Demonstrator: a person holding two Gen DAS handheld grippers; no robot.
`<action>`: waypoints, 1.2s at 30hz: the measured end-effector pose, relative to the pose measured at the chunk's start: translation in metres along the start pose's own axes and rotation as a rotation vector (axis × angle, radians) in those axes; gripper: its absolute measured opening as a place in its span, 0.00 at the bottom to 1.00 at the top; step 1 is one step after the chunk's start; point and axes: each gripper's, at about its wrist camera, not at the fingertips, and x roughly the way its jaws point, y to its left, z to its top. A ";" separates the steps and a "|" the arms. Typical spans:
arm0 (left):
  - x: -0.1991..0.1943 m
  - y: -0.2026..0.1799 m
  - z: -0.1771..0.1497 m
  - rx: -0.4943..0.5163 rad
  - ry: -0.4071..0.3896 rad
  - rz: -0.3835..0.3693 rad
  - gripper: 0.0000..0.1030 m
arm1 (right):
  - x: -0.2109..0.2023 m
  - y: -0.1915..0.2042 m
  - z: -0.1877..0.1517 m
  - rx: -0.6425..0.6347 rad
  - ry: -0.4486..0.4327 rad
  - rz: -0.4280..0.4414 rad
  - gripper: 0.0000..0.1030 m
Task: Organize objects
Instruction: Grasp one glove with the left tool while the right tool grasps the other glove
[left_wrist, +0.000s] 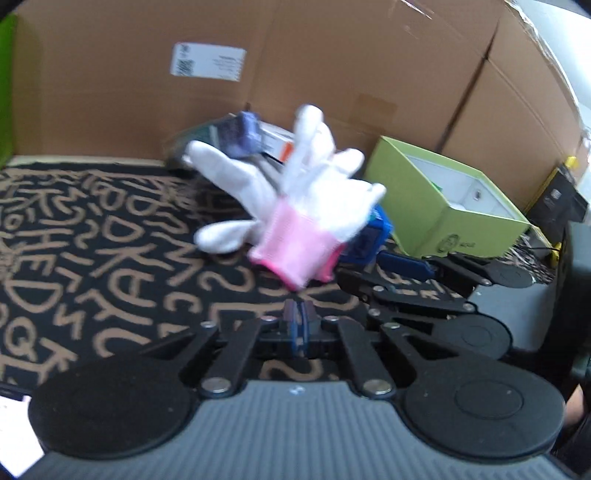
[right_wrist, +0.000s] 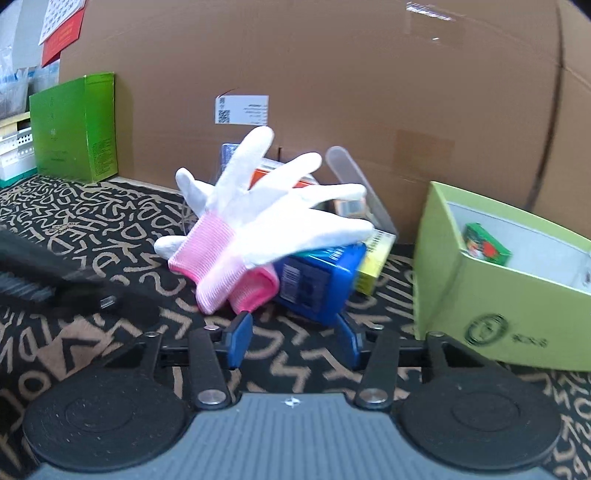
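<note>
A pair of white gloves with pink cuffs (left_wrist: 295, 206) lies draped over a blue box (right_wrist: 317, 280) and a pile of small packages against the big cardboard box. The gloves also show in the right wrist view (right_wrist: 266, 218). My left gripper (left_wrist: 298, 325) is shut, empty, just short of the pink cuffs. My right gripper (right_wrist: 293, 341) is open, its blue fingertips (right_wrist: 238, 338) either side of the cuffs and the blue box, touching nothing. The right gripper shows in the left wrist view (left_wrist: 406, 266) beside the gloves.
An open lime-green box (right_wrist: 491, 314) with a small green packet (right_wrist: 487, 249) inside stands at the right. A dark green box (right_wrist: 74, 129) stands at the back left. A large cardboard box (right_wrist: 332, 74) forms the back wall. A black patterned cloth (left_wrist: 92, 240) covers the table.
</note>
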 end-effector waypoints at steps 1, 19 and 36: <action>0.001 0.001 0.002 0.002 -0.013 0.014 0.14 | 0.005 0.003 0.002 -0.001 0.001 0.010 0.46; 0.043 -0.006 0.035 0.000 0.036 -0.057 0.02 | -0.016 0.008 0.005 0.077 -0.053 0.118 0.02; -0.032 0.009 -0.036 -0.028 0.079 -0.020 0.09 | 0.007 0.002 -0.003 0.099 -0.010 0.074 0.30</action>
